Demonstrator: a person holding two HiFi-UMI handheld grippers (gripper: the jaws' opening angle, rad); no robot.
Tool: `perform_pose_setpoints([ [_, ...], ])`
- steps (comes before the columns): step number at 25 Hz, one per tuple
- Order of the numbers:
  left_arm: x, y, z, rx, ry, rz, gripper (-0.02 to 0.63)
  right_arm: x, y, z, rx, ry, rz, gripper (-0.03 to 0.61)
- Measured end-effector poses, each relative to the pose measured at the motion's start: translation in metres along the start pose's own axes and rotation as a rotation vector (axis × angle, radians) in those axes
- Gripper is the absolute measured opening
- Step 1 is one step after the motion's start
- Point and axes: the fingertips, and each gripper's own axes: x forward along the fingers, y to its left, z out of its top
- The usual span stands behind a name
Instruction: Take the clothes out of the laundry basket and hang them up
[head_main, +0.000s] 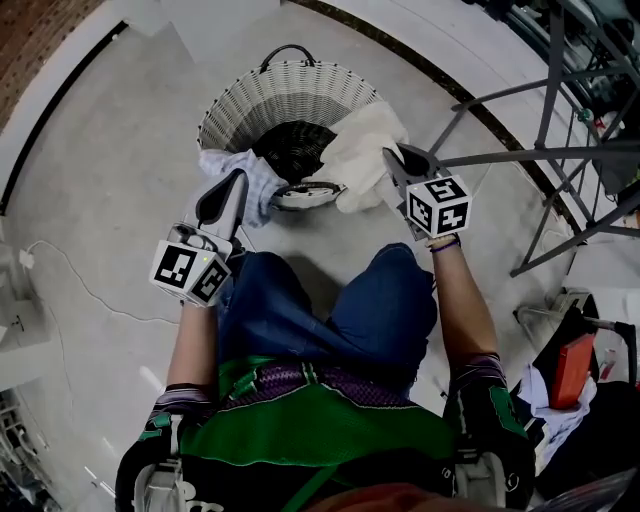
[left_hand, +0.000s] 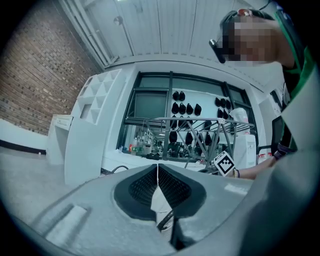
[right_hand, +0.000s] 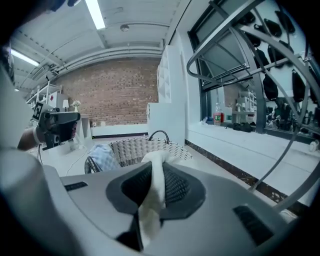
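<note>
A white wicker laundry basket (head_main: 290, 95) with a dark inside stands on the floor ahead of my knees. My right gripper (head_main: 393, 157) is shut on a white cloth (head_main: 365, 150) that drapes from the basket's right rim; in the right gripper view the white cloth (right_hand: 152, 192) runs between the pads of the right gripper (right_hand: 157, 167). A light blue checked cloth (head_main: 255, 180) hangs over the basket's left rim, and the same checked cloth (right_hand: 102, 155) shows in the right gripper view. My left gripper (head_main: 238, 180) sits at that cloth's edge, pointing level. The left gripper (left_hand: 158, 167) is shut, pads together.
A grey metal drying rack (head_main: 550, 155) stands to the right, and its bars (right_hand: 260, 55) arch over the right gripper. A white cable (head_main: 80, 285) lies on the floor at left. A red object (head_main: 572, 370) and bundled cloth sit at the lower right.
</note>
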Motion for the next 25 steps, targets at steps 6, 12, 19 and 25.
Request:
perform_pose_setpoints([
  [6, 0.02, -0.011, 0.045, -0.019, 0.043, 0.007, 0.018, -0.033, -0.014, 0.061, 0.024, -0.012, -0.009, 0.054],
  [12, 0.029, -0.028, 0.15, -0.03, 0.049, -0.001, 0.018, -0.079, -0.011, 0.158, 0.012, 0.018, -0.019, 0.054],
  [19, 0.019, -0.049, 0.294, -0.019, 0.033, -0.029, 0.018, -0.153, 0.003, 0.303, 0.002, 0.006, -0.049, 0.054],
  [25, 0.0, -0.065, 0.407, -0.034, 0.0, -0.054, 0.018, -0.214, 0.022, 0.413, 0.002, -0.014, -0.087, 0.054],
])
